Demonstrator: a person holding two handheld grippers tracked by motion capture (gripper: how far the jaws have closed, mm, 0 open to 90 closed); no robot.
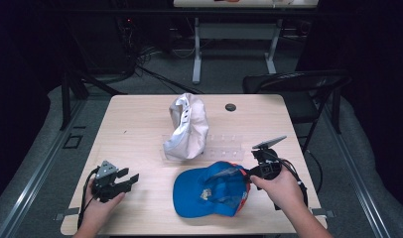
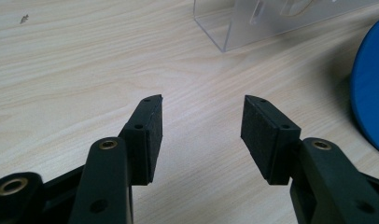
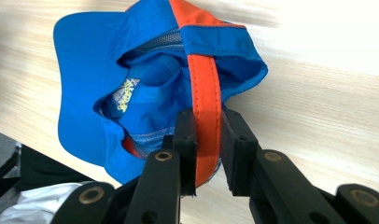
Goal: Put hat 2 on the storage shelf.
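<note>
So the right gripper (image 3: 208, 140) is clamped down on the orange strap (image 3: 205, 88) of the blue cap (image 3: 85, 84), the 2 jaws pinched tight against either side of that strap with only the fabric between them. In the high view the same right gripper (image 1: 246, 172) is seen at the back edge of the blue cap (image 1: 199, 191), which is lying upside down on the near part of the wooden table (image 1: 140, 119), brim pointed toward the left gripper, a bit of mesh lining and a printed label visible inside. The left gripper (image 1: 131, 179) is held well apart from the cap at the near left of the table, and its jaws are spread wide with nothing between them, just bare wood seen through the gap in the left gripper view (image 2: 201, 135). The cap's blue edge (image 2: 369, 93) is caught at the right of that view. Further back, a clear plastic stand (image 1: 224, 144) is set near the middle of the table, and a white cap (image 1: 187, 126) is propped on its left end, just behind the blue one
</note>
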